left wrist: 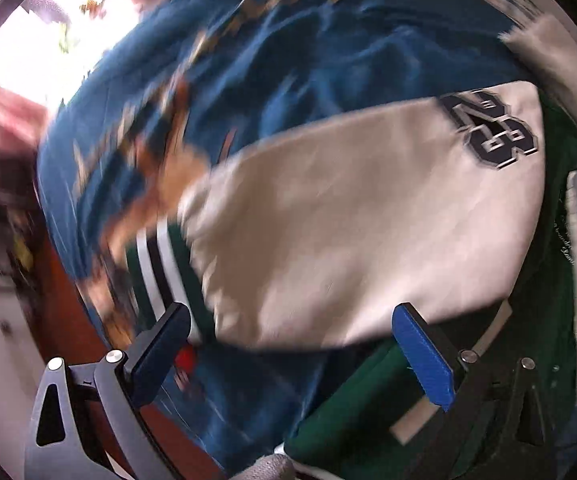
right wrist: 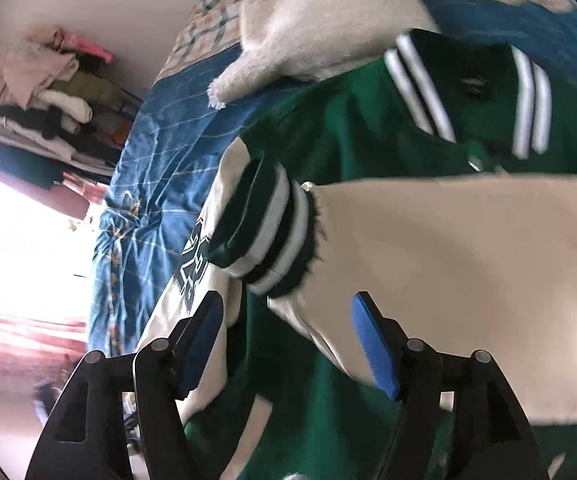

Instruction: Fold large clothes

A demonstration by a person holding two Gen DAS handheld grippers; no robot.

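Note:
A green varsity jacket with cream sleeves lies on a blue bedspread. In the left wrist view one cream sleeve with a black "23" patch and a striped cuff lies across the bed, just beyond my open left gripper. In the right wrist view the other cream sleeve lies over the green body, its striped cuff just ahead of my open right gripper. Both grippers hold nothing.
A white fluffy blanket and a checked sheet lie at the far end of the bed. A rack of piled clothes stands by the wall. A bright window with red curtains is at the left.

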